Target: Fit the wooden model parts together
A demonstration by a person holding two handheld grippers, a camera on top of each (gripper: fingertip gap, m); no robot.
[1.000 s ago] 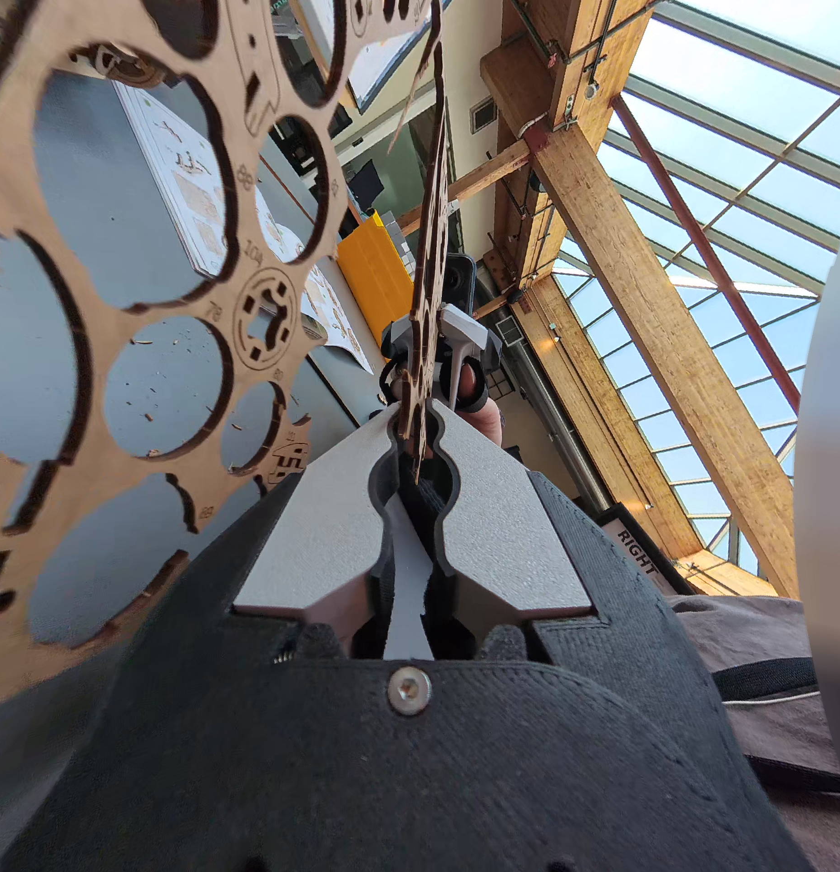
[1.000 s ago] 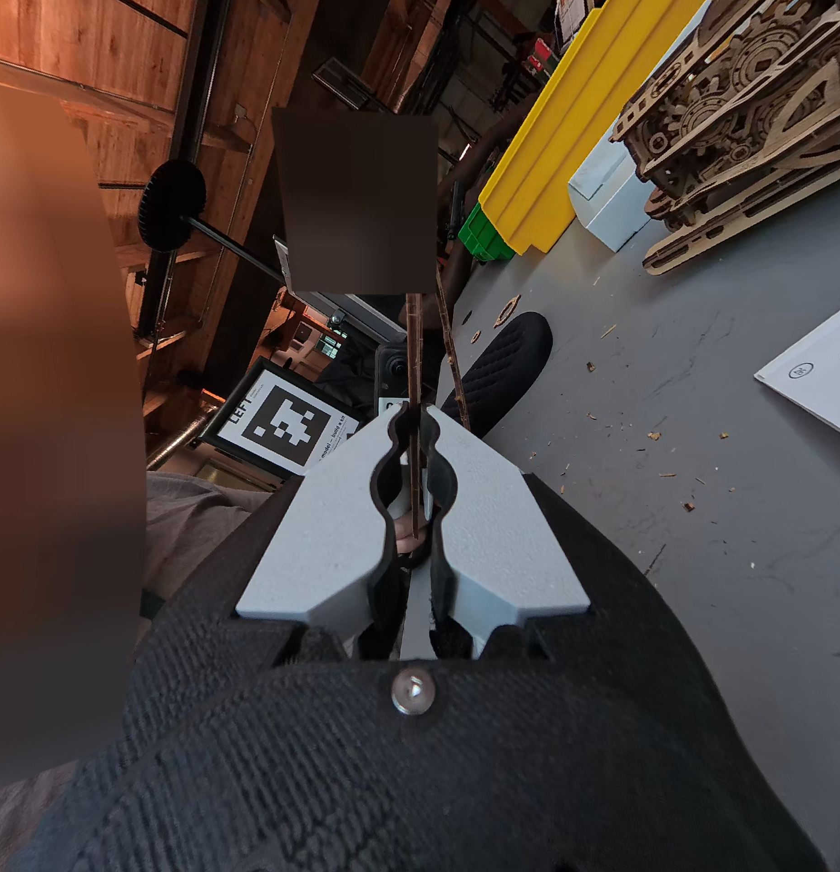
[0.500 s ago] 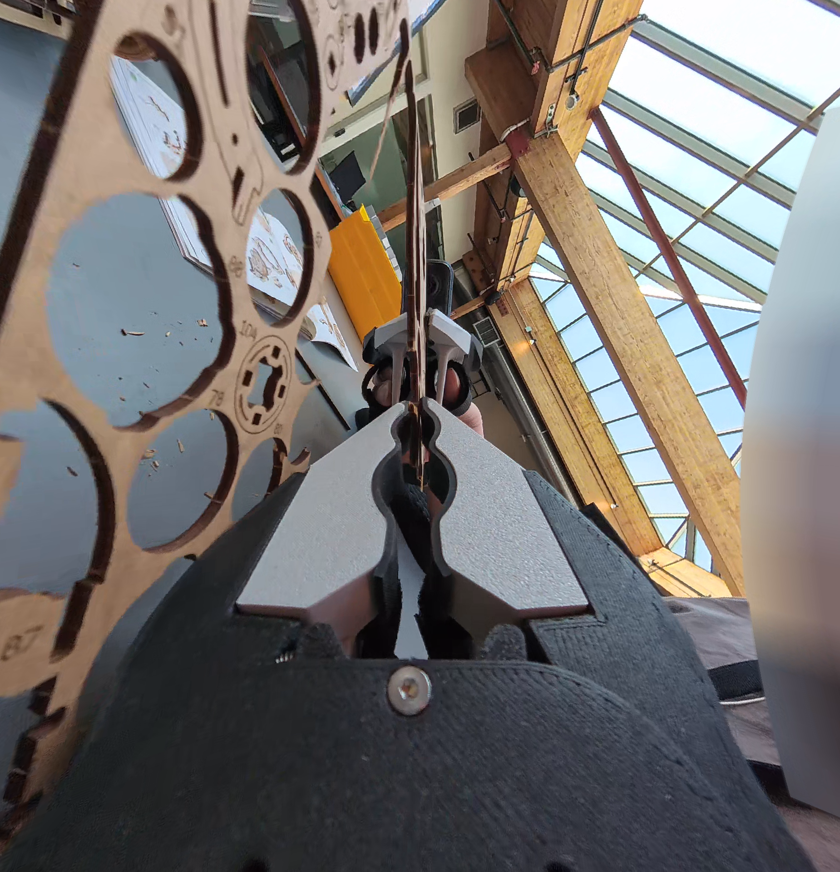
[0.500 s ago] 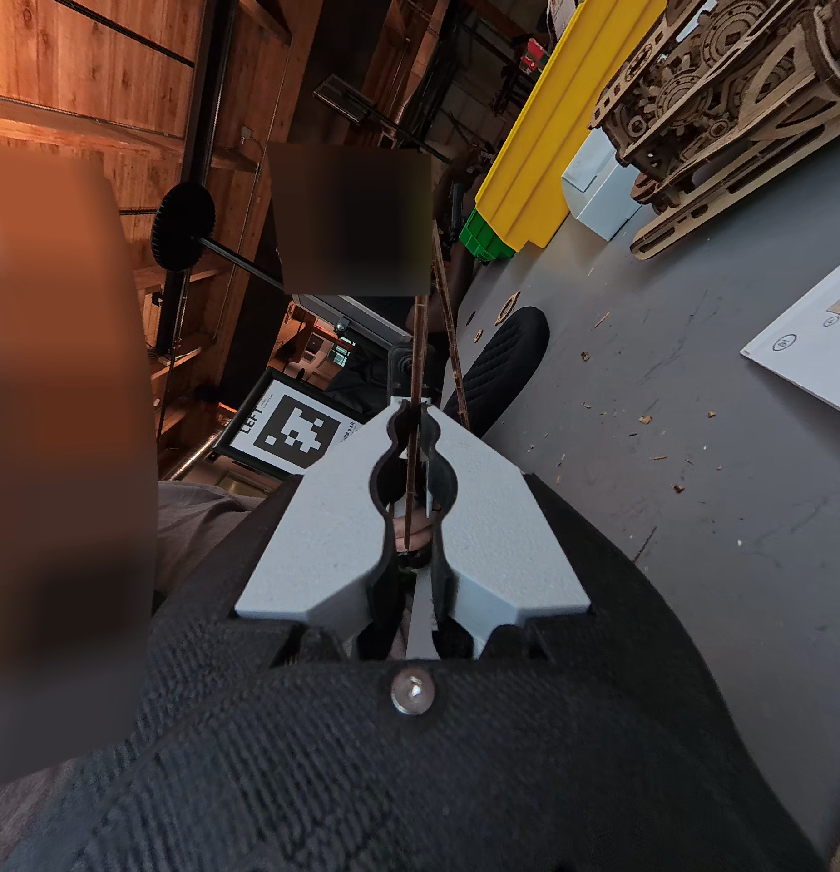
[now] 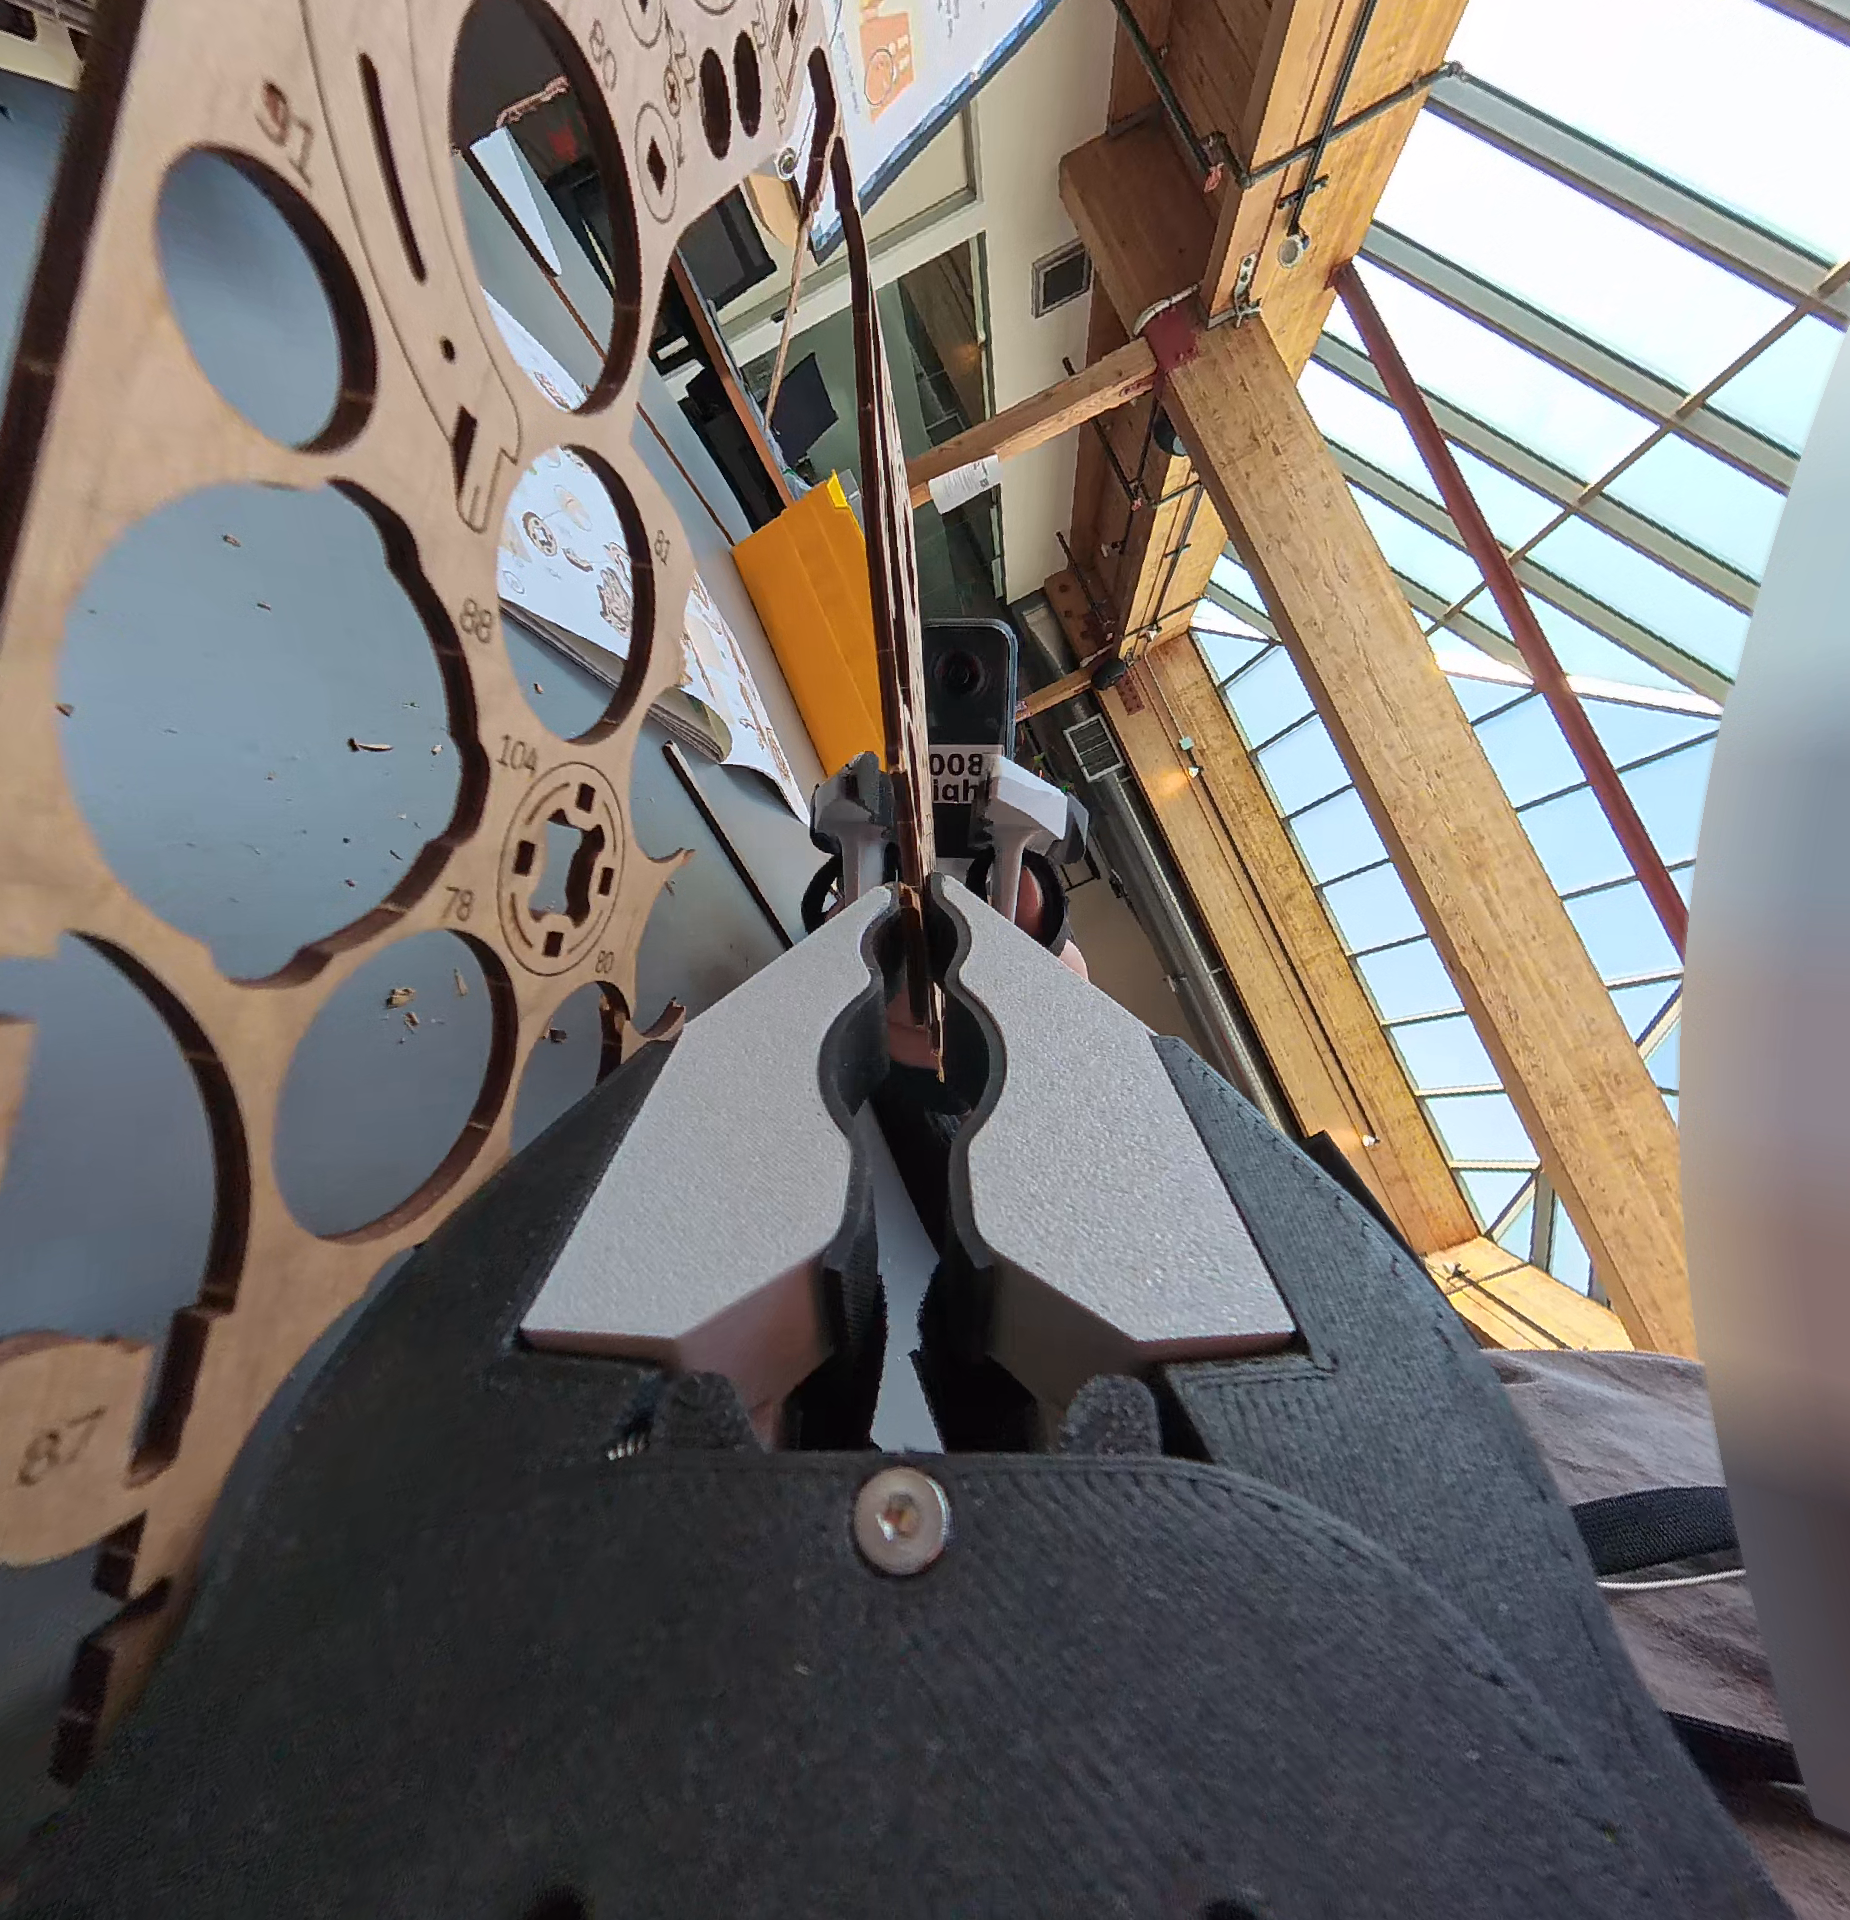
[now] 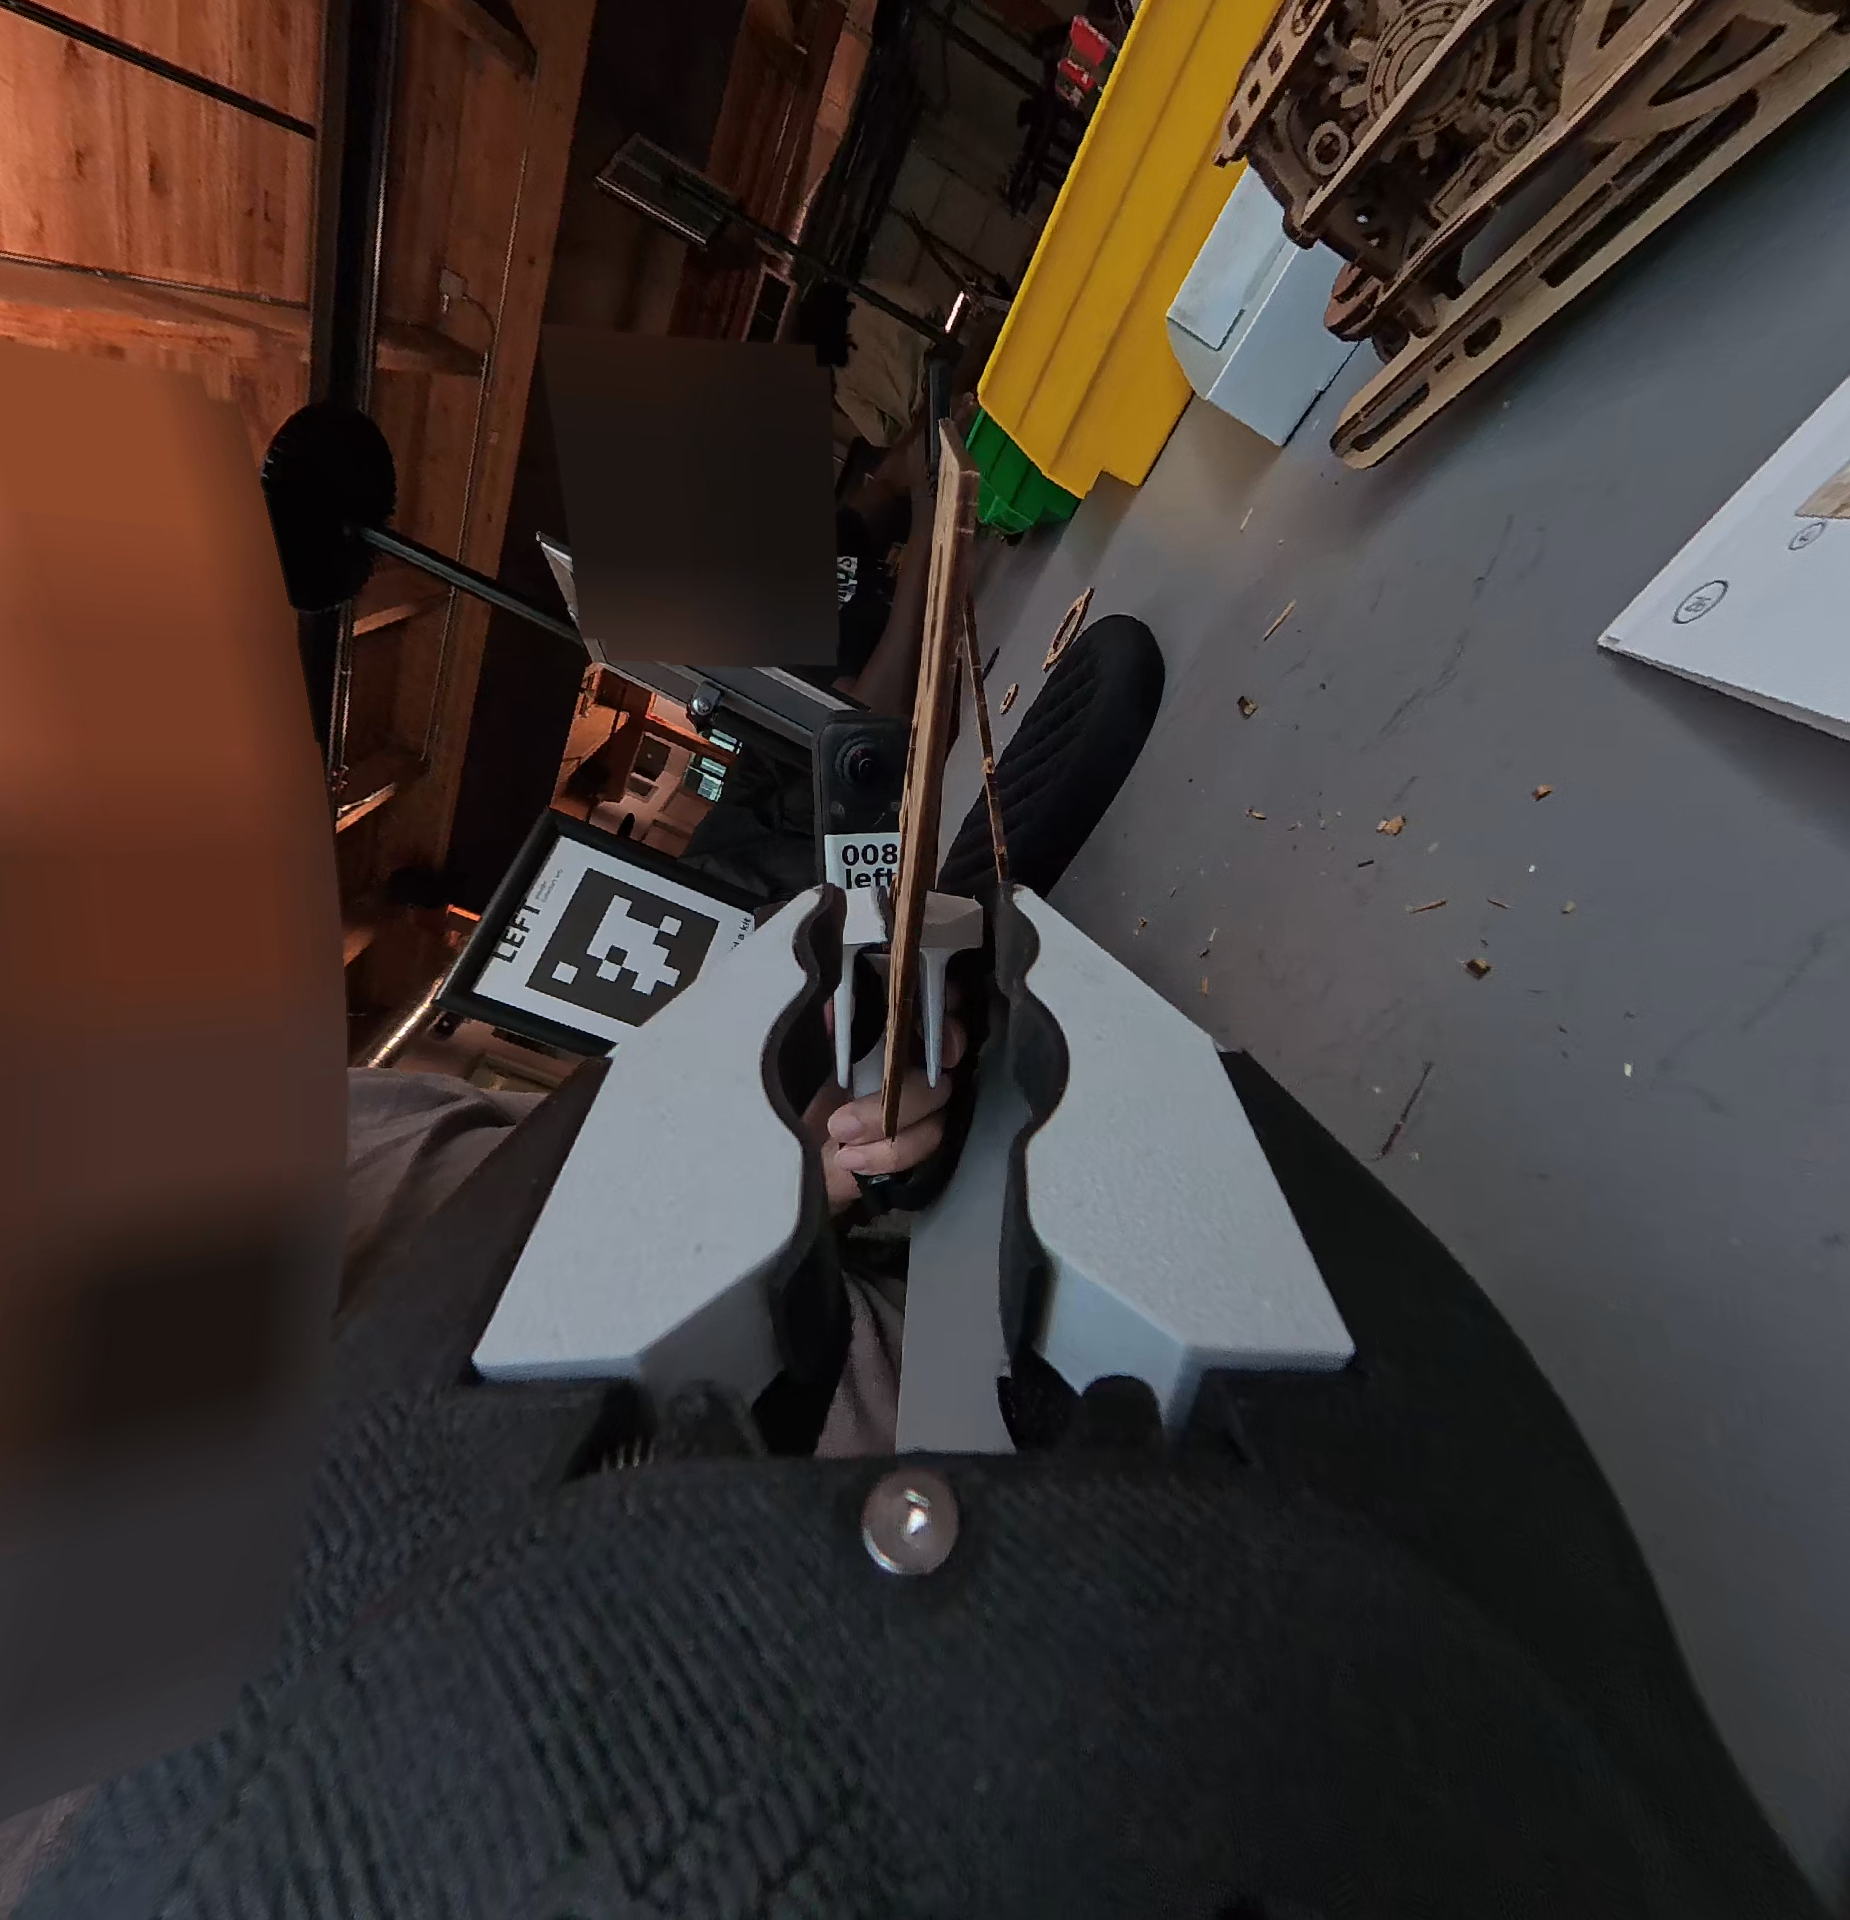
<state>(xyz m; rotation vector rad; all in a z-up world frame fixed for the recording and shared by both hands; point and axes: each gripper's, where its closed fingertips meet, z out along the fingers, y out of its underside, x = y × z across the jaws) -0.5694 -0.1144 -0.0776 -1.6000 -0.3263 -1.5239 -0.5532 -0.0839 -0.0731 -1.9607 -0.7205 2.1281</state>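
Left tongs [image 5: 916, 914] around wooden sheet [image 5: 893, 582]

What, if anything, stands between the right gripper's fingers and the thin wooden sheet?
Nothing visible does. The thin brown wooden sheet, seen edge-on, passes through the gap of the open right gripper with only air on either side. The left gripper is shut on its other end.

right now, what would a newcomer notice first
The punched-out plywood sheet full of round holes fills the left of the left wrist view. Beside it, a wooden panel shows edge-on, clamped in the left claw, with the right claw open around it. A built wooden model sits on the grey table.
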